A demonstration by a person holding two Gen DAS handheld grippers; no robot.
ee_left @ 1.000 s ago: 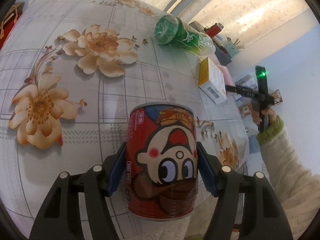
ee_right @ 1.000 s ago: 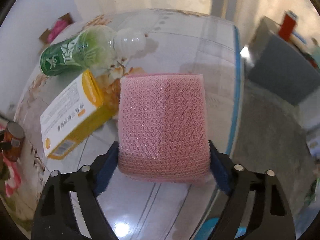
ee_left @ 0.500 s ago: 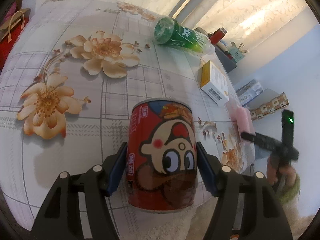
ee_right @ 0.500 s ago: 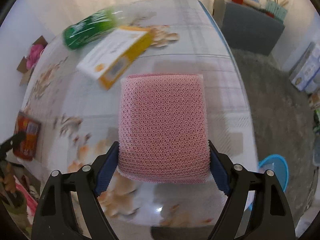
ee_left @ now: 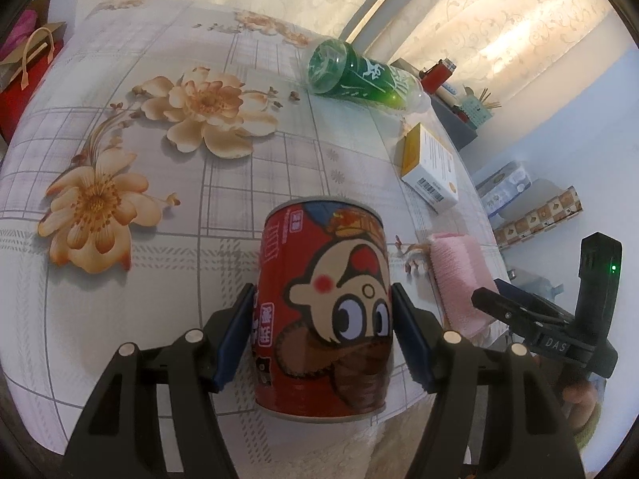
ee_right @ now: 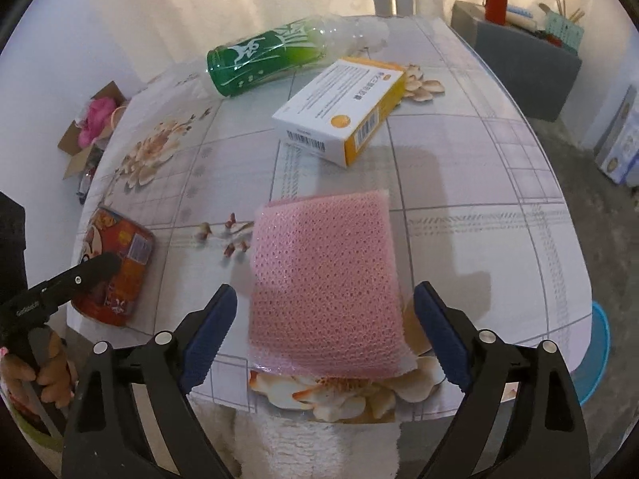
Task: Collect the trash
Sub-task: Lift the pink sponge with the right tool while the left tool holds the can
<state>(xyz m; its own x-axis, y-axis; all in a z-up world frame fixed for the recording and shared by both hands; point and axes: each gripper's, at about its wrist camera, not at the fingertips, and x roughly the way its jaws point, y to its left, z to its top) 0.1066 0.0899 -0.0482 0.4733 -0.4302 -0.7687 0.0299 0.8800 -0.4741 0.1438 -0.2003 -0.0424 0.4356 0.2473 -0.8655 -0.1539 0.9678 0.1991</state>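
My left gripper is shut on a red cartoon can, held at the table's near edge; the can also shows in the right wrist view. My right gripper has its jaws opening. A pink mesh foam pad lies flat on the tablecloth between them, with a gap at each blue pad. In the left wrist view that pink pad rests by the table's right edge, in front of the right gripper. A green bottle and a white-and-orange carton lie farther back.
The floral tablecloth covers a rounded table. A blue bin stands on the floor at the lower right. A grey cabinet is behind the table, and a cardboard box on the floor at the left.
My right gripper carried the pink pad toward the table's near edge, and its jaws have spread off it; the pad now lies on the cloth. My left gripper stayed shut on the can.
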